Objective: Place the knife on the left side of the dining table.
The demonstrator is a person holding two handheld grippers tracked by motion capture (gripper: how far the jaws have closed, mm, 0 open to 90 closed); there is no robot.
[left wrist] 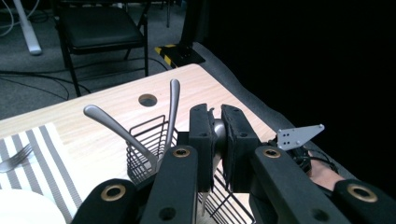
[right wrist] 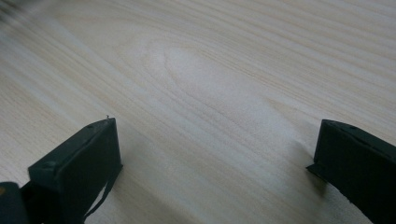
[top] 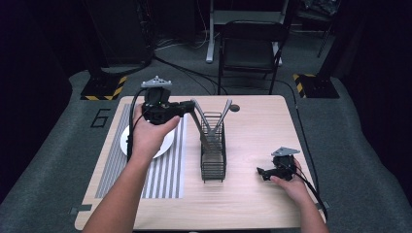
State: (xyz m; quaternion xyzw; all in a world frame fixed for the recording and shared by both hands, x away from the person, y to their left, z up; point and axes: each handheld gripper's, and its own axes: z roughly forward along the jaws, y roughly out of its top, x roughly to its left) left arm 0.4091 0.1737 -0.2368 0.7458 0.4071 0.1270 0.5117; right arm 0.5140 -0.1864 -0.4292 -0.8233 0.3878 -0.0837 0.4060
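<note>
Above the wire caddy [top: 213, 154], I am clamping my left gripper [left wrist: 216, 135] on 1 utensil handle [left wrist: 218, 130]; next: lowering it in.

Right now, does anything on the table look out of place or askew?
Mostly tidy. One fork lies alone on the striped mat, apart from the wire caddy, where two utensil handles lean in opposite directions.

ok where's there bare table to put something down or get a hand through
Free wood: right of the wire caddy, up to the right gripper, and the whole near edge of the table. Crowded: the striped mat side, with the plate, a fork and the left gripper holding a utensil above the caddy.
</note>
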